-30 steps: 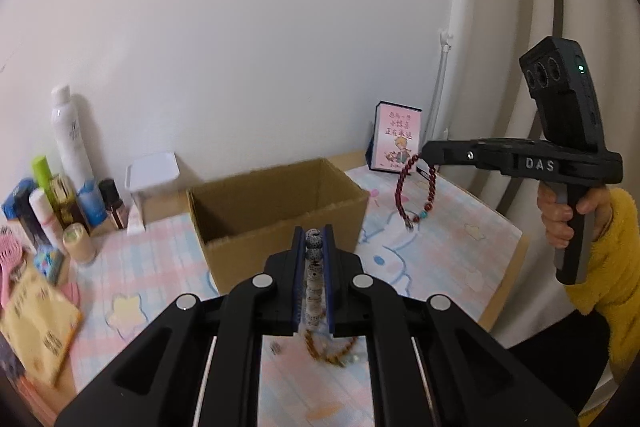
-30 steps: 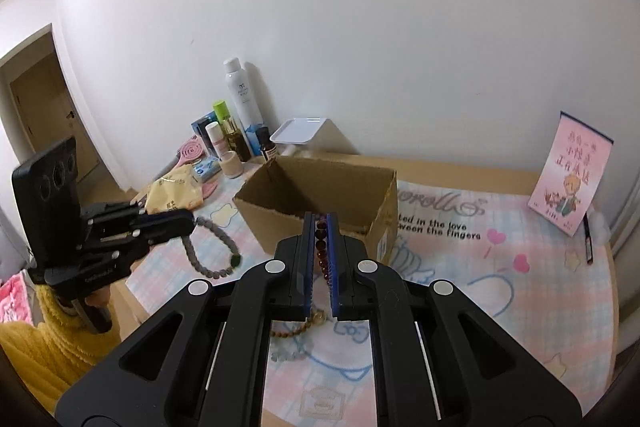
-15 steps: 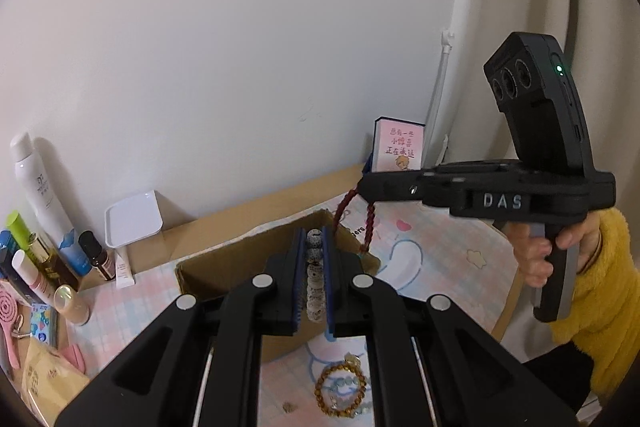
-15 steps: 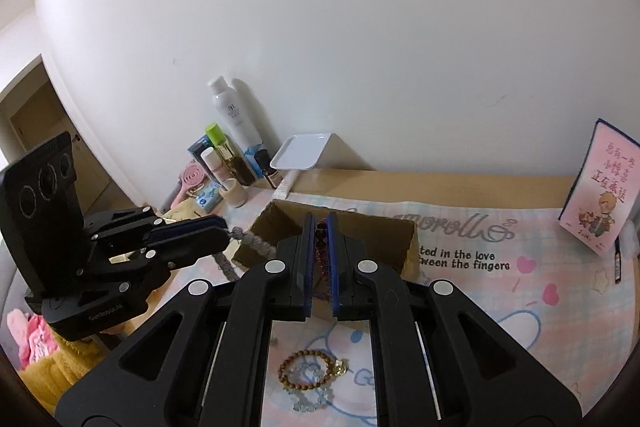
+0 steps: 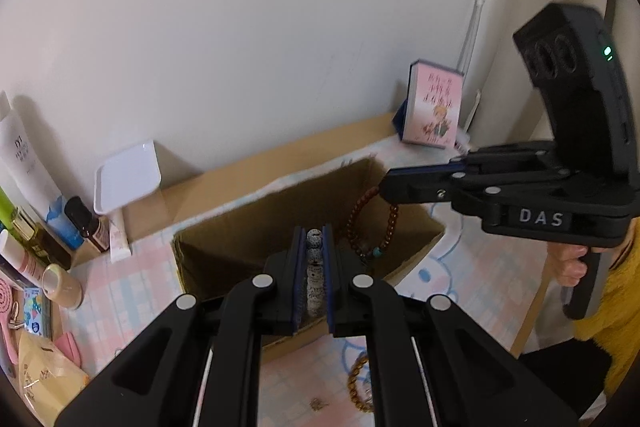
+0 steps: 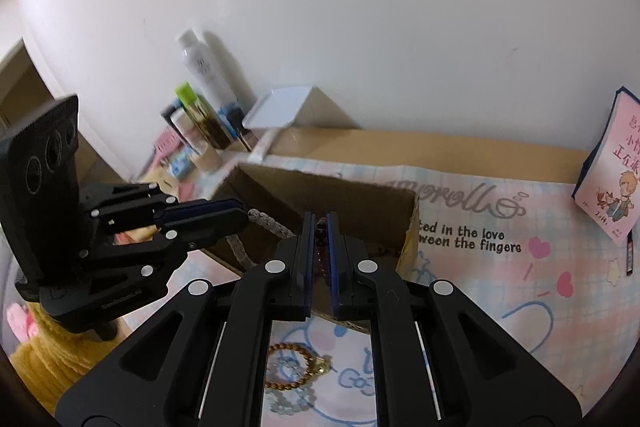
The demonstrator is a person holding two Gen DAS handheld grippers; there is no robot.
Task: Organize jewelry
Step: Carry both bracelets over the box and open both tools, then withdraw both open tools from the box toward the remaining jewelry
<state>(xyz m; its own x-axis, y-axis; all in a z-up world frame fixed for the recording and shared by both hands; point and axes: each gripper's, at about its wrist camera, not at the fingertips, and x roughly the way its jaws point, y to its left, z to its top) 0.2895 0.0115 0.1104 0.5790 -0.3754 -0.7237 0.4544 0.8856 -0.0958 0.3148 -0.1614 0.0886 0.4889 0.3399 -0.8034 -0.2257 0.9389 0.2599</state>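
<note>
An open cardboard box stands on a pastel cartoon mat. My left gripper is shut on a grey speckled bead bracelet, held above the box's near wall. From the right wrist view that grey bracelet hangs from the left gripper at the box's left edge. My right gripper is shut on a dark red bead bracelet. In the left wrist view this red bracelet dangles from the right gripper inside the box opening. A brown bead bracelet lies on the mat in front of the box.
Bottles and tubes and a white tray stand at the back left by the wall. A pink book leans at the back right. A yellow pouch lies at the left. A pale bead bracelet lies near the brown one.
Both grippers have moved forward and down to the box. The red bracelet, earlier hanging to the right of the box, now hangs in its opening; the grey one is at its edge.
</note>
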